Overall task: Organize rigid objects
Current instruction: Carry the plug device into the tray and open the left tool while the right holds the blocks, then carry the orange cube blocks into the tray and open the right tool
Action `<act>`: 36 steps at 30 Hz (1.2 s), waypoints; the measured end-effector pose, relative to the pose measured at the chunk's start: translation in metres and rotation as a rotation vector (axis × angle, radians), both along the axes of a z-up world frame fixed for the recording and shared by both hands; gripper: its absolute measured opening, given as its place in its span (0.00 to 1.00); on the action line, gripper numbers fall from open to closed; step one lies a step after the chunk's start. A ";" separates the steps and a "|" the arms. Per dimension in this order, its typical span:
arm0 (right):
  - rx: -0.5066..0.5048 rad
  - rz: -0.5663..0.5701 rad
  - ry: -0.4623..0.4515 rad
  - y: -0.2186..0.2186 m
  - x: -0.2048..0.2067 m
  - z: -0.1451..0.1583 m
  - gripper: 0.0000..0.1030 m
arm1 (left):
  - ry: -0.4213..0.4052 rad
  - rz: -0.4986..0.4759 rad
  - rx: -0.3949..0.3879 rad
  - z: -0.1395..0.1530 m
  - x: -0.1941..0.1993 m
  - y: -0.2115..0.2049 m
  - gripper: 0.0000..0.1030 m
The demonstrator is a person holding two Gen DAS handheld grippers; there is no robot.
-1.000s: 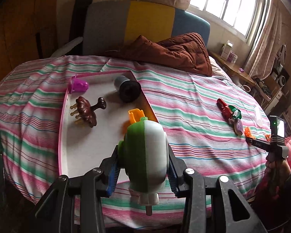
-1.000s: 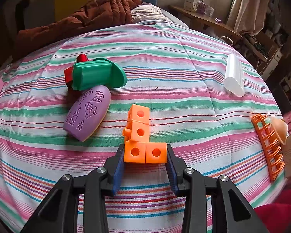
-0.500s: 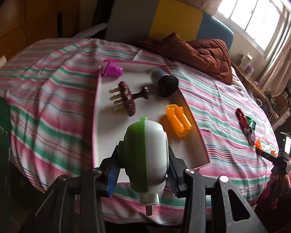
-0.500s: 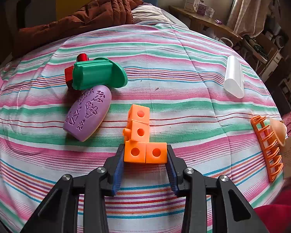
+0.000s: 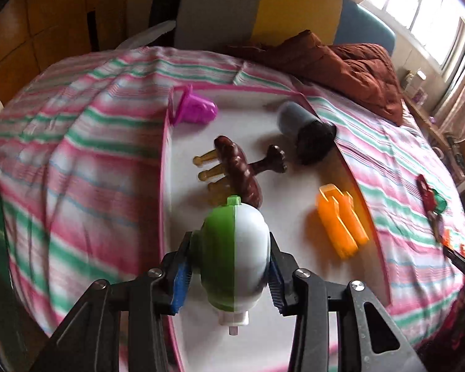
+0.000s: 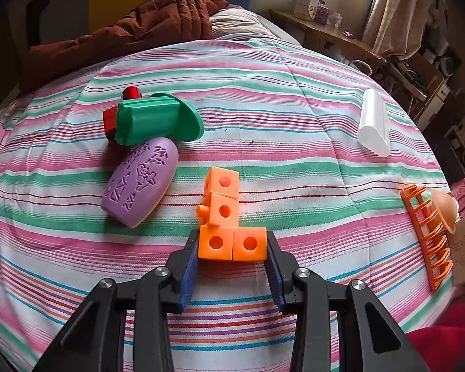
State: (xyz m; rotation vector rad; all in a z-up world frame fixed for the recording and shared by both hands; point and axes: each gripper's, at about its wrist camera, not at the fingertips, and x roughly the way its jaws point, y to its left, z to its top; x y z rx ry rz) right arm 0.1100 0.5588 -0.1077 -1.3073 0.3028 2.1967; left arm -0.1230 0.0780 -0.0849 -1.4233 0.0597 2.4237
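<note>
My left gripper (image 5: 229, 274) is shut on a green and white egg-shaped toy (image 5: 234, 257), held above the near part of a white board with a pink rim (image 5: 201, 334). On the board lie a magenta cup (image 5: 193, 108), a brown massager (image 5: 238, 170), a dark cylinder (image 5: 307, 135) and an orange clip (image 5: 341, 223). In the right wrist view my right gripper (image 6: 232, 260) is shut on an L-shaped piece of orange linked cubes (image 6: 224, 220) resting on the striped bedsheet (image 6: 263, 99).
Near the cubes lie a purple oval piece (image 6: 141, 183), a green stamp (image 6: 155, 119) over a red piece (image 6: 130, 93), a clear half-cylinder (image 6: 373, 124) and an orange rack (image 6: 427, 238). A brown quilt (image 5: 350, 68) lies by the headboard. A bedside table (image 6: 325, 34) stands behind.
The left gripper has carried the green and white toy leftward and lower, from the board's right edge to over the board. The right gripper and the orange cubes have stayed put.
</note>
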 end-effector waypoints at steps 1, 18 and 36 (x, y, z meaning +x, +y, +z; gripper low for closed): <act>0.000 0.000 0.000 0.000 0.000 0.000 0.38 | 0.002 0.001 -0.002 0.001 -0.005 0.001 0.41; 0.006 0.002 0.000 0.001 -0.002 0.000 0.38 | 0.092 0.028 -0.013 0.023 0.002 -0.003 0.43; 0.022 0.006 -0.007 0.000 -0.004 -0.002 0.38 | 0.176 0.052 -0.036 0.046 0.064 -0.007 0.43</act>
